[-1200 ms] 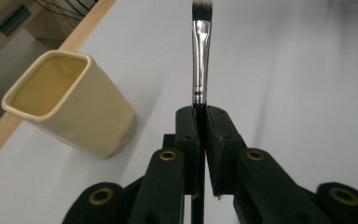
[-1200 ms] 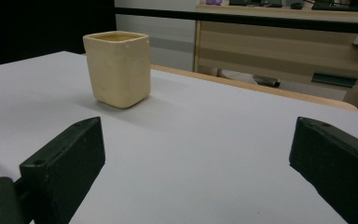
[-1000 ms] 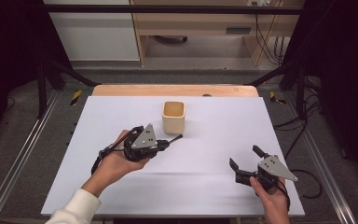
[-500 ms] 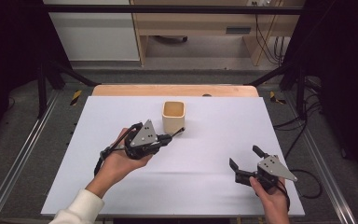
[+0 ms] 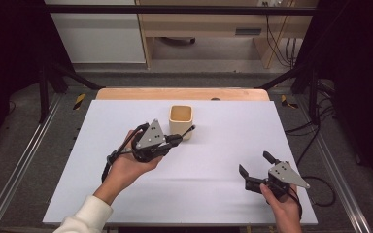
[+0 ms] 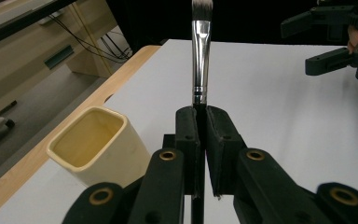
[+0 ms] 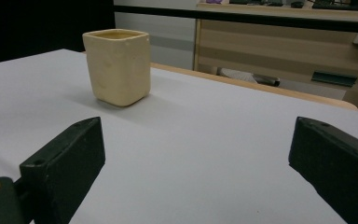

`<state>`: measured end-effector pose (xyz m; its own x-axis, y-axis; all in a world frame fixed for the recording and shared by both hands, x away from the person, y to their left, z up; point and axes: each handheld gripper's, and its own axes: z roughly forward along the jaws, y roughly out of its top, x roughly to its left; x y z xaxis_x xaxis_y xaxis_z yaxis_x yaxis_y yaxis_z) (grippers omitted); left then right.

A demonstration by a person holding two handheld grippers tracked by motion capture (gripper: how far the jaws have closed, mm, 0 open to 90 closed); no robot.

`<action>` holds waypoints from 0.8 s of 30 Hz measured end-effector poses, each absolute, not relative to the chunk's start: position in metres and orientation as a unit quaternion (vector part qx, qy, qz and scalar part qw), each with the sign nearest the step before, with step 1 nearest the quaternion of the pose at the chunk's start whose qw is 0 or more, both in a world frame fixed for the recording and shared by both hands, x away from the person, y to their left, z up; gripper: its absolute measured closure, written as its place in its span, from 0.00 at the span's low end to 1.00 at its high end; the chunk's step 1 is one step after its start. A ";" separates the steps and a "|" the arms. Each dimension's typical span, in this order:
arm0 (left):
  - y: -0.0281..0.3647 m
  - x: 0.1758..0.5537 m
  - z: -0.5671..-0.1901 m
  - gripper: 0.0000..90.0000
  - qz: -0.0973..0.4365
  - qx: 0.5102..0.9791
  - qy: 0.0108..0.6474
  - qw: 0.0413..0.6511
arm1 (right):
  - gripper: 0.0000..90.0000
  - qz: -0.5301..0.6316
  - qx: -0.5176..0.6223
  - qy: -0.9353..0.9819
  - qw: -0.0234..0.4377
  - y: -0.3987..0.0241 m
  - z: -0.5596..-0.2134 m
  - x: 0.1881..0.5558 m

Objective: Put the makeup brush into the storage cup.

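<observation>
While we look down from the high view, we see the left gripper [image 5: 175,139] held in the person's left hand [image 5: 126,165] over the white table [image 5: 223,145], its jaws clamped narrowly on a thin brush [image 5: 187,132] whose tip points toward the right and reaches just in front of the cream cup [image 5: 180,120]. That cup stands upright near the far middle of the table, close to the wooden edge strip [image 5: 182,93]. Well apart, at the near right, the right gripper [image 5: 257,167] sits in the person's right hand [image 5: 281,206] with its jaws spread wide and nothing between them. Turning to the left gripper view, we find the jaws pressed together on the dark handle of the brush [image 6: 200,51], which rises straight up between them; its metal ferrule and pale bristles stand clear above the pads. The cream cup [image 6: 98,149] lies to the lower left of the jaws, its square mouth open and showing a yellowish inside, and whether it touches the gripper we cannot tell. Farther off at the upper right we see the right gripper [image 6: 326,42], open. From the right gripper view, we look between two widely parted black jaws with bare table [image 7: 191,140] between them, and the cream cup [image 7: 117,65] stands upright beyond the left jaw, well apart from it.
</observation>
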<state>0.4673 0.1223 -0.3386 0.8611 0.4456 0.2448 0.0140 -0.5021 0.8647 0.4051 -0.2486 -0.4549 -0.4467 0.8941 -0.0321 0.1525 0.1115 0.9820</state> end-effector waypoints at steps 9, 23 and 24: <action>0.116 0.472 -0.332 0.93 0.249 0.820 0.156 0.490 | 0.04 0.537 0.397 0.659 0.346 -0.249 -0.455 0.405; 0.113 0.478 -0.331 0.93 0.261 0.793 0.198 0.513 | 0.04 0.536 0.397 0.660 0.345 -0.248 -0.455 0.405; 0.113 0.479 -0.330 0.93 0.261 0.791 0.201 0.516 | 0.04 0.536 0.397 0.660 0.345 -0.248 -0.455 0.405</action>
<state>0.4788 0.1131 -0.3304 0.7824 0.5876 0.2061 0.0483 -0.3872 0.9207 0.4049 -0.2485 -0.4548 -0.4471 0.8940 -0.0292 0.1550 0.1096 0.9818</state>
